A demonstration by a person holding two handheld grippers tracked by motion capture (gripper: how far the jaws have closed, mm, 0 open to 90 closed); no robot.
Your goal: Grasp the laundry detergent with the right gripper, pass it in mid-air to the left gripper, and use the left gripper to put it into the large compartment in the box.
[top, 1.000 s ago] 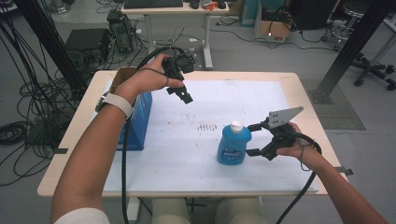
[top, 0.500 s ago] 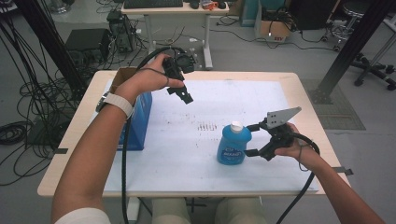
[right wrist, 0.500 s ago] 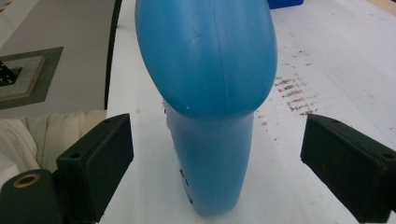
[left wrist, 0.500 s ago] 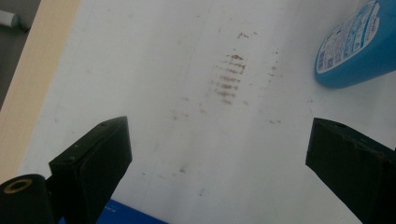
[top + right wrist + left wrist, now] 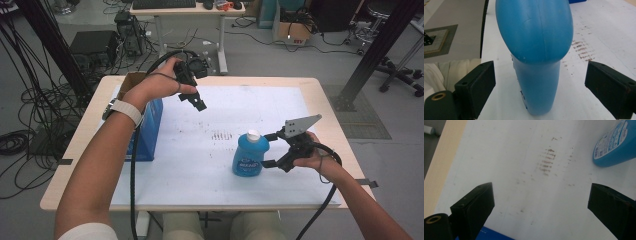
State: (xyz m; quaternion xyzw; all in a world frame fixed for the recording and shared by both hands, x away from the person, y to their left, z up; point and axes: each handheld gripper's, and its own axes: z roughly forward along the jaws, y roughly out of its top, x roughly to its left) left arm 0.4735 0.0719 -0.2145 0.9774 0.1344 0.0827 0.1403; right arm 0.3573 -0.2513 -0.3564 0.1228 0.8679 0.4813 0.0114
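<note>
1. The right gripper (image 5: 270, 150) has its jaws spread wide on either side of the blue bottle (image 5: 249, 154); in the right gripper view both pads stand clear of the bottle's sides, so nothing is gripped.
2. The bottle (image 5: 535, 57) stands upright on the white sheet (image 5: 210, 160), white cap on top, near the front right part of the table (image 5: 330, 100).
3. The left gripper (image 5: 196, 100) is held in the air over the back left of the sheet, jaws wide apart with nothing between them.
4. In the left gripper view, brown smudges (image 5: 546, 161) mark the sheet below, and the bottle (image 5: 615, 145) shows at the upper right.
5. A blue box (image 5: 150, 132) stands at the sheet's left edge, under the left forearm (image 5: 100, 165).
</note>
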